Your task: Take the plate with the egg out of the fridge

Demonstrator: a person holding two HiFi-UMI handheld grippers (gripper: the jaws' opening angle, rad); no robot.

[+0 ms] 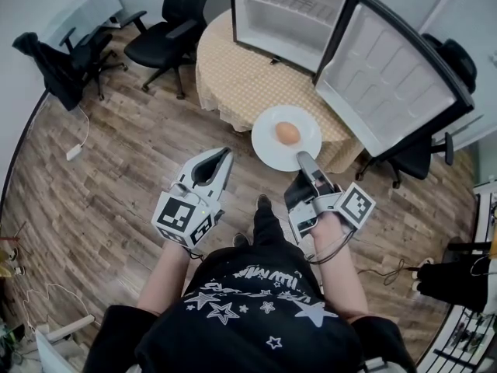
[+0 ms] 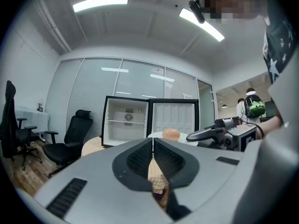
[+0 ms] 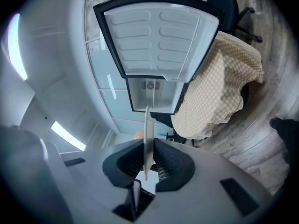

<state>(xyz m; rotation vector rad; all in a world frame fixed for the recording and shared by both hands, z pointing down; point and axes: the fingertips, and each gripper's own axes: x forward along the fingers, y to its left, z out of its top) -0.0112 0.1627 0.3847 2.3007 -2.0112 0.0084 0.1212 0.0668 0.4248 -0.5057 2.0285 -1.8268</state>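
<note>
The white plate [image 1: 266,151] carrying a brown egg [image 1: 287,133] hangs in the air in front of the table's near edge, outside the open mini fridge [image 1: 289,15]. My right gripper [image 1: 301,157] is shut on the plate's near rim. In the right gripper view the plate [image 3: 146,129] stands edge-on between the pads, and a sliver of the egg [image 3: 138,134] shows to its left. My left gripper [image 1: 226,154] is shut and empty, level, to the left of the plate. From the left gripper view, the egg [image 2: 171,134] and the right gripper [image 2: 190,136] appear just beyond my closed jaws.
The fridge stands on a round table with a yellow checked cloth [image 1: 233,76], its door [image 1: 396,84] swung open to the right. Black office chairs [image 1: 167,33] stand at the back left, another chair [image 1: 446,61] at the right. A person with a green backpack [image 2: 252,107] is far off.
</note>
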